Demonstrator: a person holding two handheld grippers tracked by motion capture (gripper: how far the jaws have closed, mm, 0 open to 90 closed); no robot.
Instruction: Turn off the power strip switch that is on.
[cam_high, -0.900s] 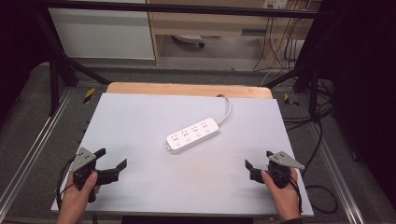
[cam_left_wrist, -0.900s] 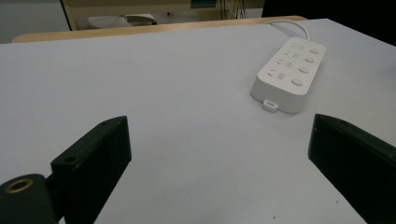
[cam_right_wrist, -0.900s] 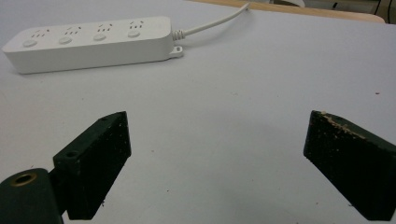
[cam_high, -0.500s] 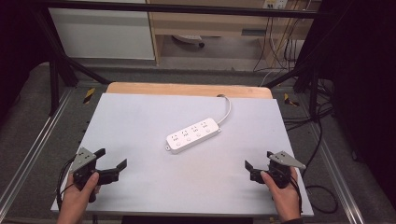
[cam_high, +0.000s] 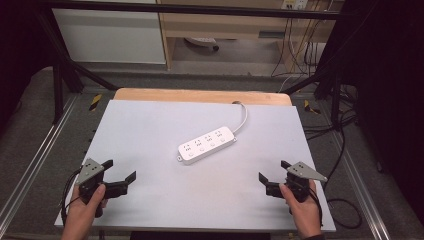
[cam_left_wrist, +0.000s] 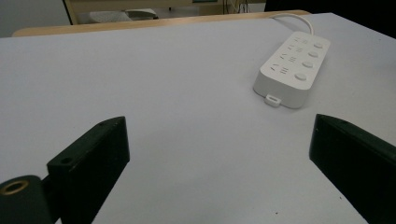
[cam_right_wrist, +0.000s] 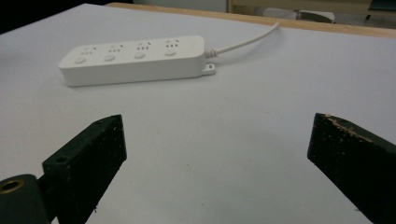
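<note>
On the left, a hand holds the left tongs (cam_high: 116, 176) low over the near edge of the counter (cam_high: 150, 135). Their two black jaws stand wide apart, with nothing between them. They point toward the middle, as if getting ready to reach.

In the middle lies a white power strip (cam_high: 206, 145). It rests flat on the counter, turned a little slantwise, well apart from both tongs. It has four sockets and four round buttons on top. Its white cord (cam_high: 243, 116) curls away from its far end and goes off the back of the counter. Lying flat with free space all around, it looks easy to reach from either side.

On the right, another hand holds the right tongs (cam_high: 272, 175), also low by the near edge. Their jaws are spread wide too, with nothing held.

The counter top is pale grey and smooth, with a wooden edge (cam_high: 200, 95) at the back. Beyond it are a dark floor, black frame bars, a white cabinet (cam_high: 110, 35) and hanging cables (cam_high: 300, 45).
</note>
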